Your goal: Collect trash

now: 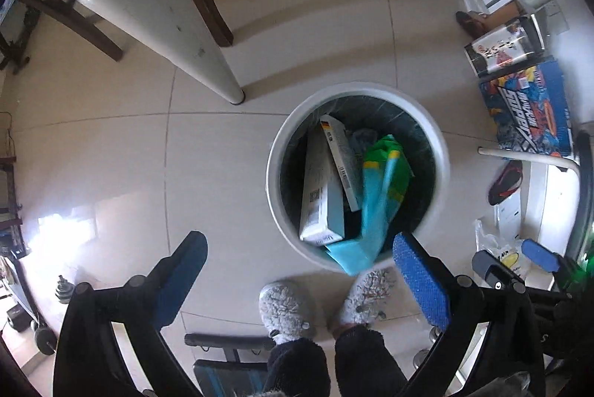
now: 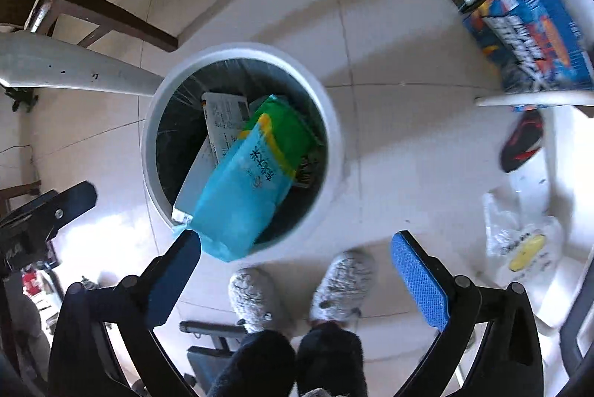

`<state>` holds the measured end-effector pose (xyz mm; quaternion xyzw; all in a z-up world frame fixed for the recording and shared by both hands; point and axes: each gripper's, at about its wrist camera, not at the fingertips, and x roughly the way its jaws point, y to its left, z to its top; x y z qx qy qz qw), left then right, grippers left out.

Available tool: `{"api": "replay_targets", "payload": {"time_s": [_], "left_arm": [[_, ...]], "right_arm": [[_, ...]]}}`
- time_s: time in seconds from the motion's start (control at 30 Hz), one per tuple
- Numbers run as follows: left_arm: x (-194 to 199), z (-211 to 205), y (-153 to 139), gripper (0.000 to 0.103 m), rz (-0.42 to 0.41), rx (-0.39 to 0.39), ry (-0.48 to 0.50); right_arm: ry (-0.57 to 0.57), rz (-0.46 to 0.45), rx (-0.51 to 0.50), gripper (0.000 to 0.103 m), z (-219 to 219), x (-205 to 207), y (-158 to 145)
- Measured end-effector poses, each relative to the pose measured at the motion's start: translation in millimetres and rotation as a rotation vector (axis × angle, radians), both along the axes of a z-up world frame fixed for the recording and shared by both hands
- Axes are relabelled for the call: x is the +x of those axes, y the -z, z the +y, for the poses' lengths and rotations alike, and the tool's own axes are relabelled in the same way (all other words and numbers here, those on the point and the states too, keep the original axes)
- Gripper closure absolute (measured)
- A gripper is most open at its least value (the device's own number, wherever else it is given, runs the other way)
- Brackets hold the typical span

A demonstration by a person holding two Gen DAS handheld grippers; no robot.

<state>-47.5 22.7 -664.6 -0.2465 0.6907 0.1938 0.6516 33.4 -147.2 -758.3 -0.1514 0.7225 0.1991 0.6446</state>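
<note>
Down on the floor stands a white bin (image 2: 334, 144) with boxes inside. On top, a blue and green bag (image 2: 245, 189) pokes over the rim, maybe falling. Both the left gripper (image 1: 300, 271) and the right gripper (image 2: 297, 271) are spread wide, holding nothing.

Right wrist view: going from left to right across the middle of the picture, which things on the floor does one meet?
White table leg → white trash bin holding the blue-green bag → red-black shoe.
</note>
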Motion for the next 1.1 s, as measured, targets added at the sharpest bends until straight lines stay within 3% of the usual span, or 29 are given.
{"api": "replay_targets", "payload": {"time_s": [0.17,0.53,0.8,1.1], "left_arm": [[-4.3,-4.2,-58.7,0.001,-0.03,0.016,-0.014],[-39.3,-33.6,-228.4,0.001,-0.127,0.055,0.029],[-72.8,-59.8,-337.8,0.001,-0.196,-0.011,0.043],[-98.7,-66.8,-449.2,0.001,-0.338,-0.084,0.028]], "right_arm": [[0.011,-0.053,0.0,0.0,-3.2,-2.0,-65.2],[0.002,-0.163,0.035,0.0,-22.7,-24.9,-271.8],[0.048,-0.15,0.111,0.0,-54.6,-57.0,-418.7],[0.008,-0.136,0.226,0.0,-75.3,-91.0,-551.9]]}}
